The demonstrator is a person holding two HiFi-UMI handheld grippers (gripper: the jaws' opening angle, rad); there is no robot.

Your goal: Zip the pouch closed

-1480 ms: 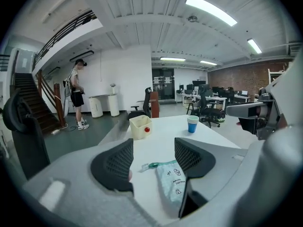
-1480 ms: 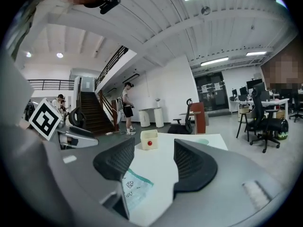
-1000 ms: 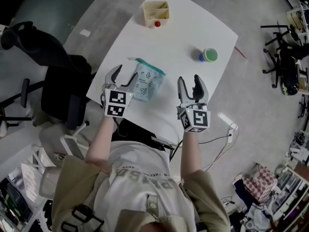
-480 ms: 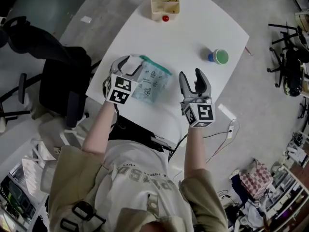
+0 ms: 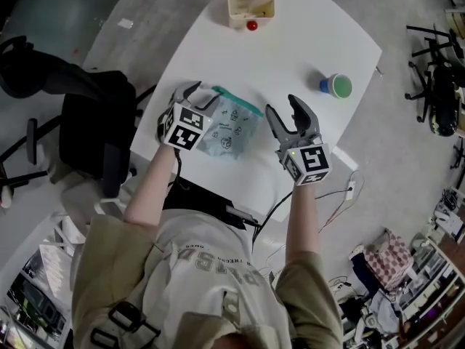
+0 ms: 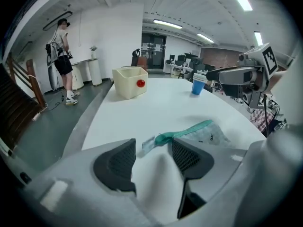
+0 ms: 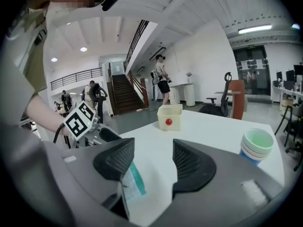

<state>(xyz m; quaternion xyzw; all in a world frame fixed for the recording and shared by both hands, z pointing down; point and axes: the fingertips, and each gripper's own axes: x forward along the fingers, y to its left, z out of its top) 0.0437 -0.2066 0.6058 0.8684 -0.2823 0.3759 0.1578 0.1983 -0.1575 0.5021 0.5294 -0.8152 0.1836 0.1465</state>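
Both gape empty: left gripper (image 5: 197, 97), its jaws just closing slightly, at the teal end of the pouch (image 5: 231, 123); right gripper (image 5: 283, 109) beside it.

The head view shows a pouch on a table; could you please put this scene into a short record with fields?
surface: white table
pouch: lying flat, teal zipper edge on its far side
left gripper: open, jaws just closed a little; at the pouch's left end, nothing gripped
right gripper: open, empty, right of the pouch
other items: cream bin, red ball beside it, stacked cups
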